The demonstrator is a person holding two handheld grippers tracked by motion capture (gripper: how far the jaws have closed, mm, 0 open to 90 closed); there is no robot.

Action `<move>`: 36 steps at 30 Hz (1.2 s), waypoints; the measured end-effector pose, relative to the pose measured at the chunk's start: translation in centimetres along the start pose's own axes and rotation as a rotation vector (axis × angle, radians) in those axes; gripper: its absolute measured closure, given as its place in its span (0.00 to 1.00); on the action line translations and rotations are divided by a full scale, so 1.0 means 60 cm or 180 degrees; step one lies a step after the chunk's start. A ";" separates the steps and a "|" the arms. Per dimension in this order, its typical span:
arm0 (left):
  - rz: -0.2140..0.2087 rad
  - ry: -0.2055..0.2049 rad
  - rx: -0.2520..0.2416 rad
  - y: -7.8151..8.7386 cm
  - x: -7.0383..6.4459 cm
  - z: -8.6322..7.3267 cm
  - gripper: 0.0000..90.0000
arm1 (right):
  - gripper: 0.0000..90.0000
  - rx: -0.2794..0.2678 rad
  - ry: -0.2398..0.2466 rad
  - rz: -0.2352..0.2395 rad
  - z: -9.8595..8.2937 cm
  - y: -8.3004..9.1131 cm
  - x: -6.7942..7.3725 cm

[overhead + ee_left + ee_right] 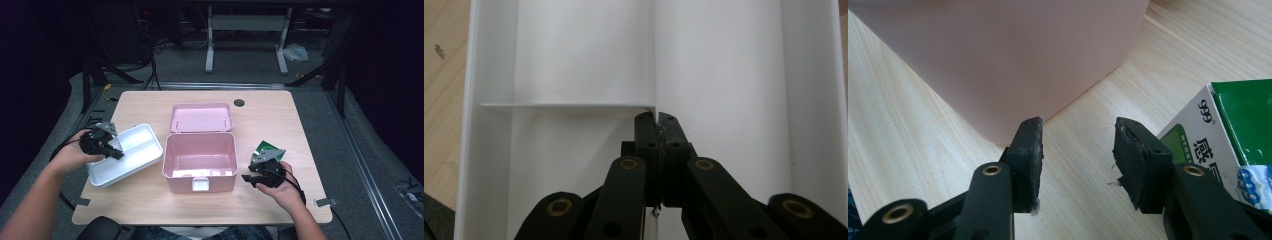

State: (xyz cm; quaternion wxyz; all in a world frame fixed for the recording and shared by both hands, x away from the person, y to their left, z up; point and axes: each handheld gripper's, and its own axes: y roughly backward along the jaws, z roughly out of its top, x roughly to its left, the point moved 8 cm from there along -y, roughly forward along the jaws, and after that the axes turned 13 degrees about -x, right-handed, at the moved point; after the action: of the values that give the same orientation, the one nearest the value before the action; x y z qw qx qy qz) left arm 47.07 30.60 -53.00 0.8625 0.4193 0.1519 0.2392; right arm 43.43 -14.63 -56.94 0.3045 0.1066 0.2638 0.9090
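Jaws of left gripper clenched on thin centre divider of white tray, at table's left edge. Right gripper jaws released, empty, between pink box and green-white carton. Risk: narrow pinch lets tray pivot or slip; tray may catch box rim; right gripper may nudge carton.

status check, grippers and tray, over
Left gripper shut on white tray divider. Right gripper open, empty, between pink box and green carton. Nothing in the way.
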 end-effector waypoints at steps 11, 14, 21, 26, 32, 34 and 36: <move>0.0006 0.0078 0.0071 -0.053 0.000 -0.037 0.99 | 0.61 -0.0001 -0.0001 0.0008 0.000 0.000 0.000; 0.0016 0.0071 0.0083 -0.063 -0.001 -0.043 0.99 | 0.61 -0.0004 0.0000 0.0011 0.000 0.000 0.001; 0.0117 0.0102 0.0097 -0.080 0.005 -0.062 0.99 | 0.61 -0.0008 0.0003 0.0016 0.001 0.000 0.001; 0.0141 0.0177 0.0062 -0.090 0.008 -0.076 0.99 | 0.61 0.0000 0.0000 0.0016 0.000 -0.001 0.001; 0.0151 0.0222 0.0018 -0.097 0.009 -0.083 0.99 | 0.61 0.0006 0.0003 0.0022 0.000 -0.001 0.002; 0.0156 0.0227 0.0018 -0.097 0.009 -0.084 0.99 | 0.61 0.0005 -0.0009 0.0021 0.000 -0.001 0.002; 0.0169 0.0228 0.0012 -0.097 0.009 -0.084 0.98 | 0.60 0.0006 -0.0006 0.0024 0.000 -0.001 0.002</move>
State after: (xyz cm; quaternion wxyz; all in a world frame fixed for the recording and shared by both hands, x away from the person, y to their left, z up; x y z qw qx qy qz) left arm 46.84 31.09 -60.69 0.8490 0.4160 0.1721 0.2766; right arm 43.35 -14.51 -56.99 0.3013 0.1087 0.2639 0.9098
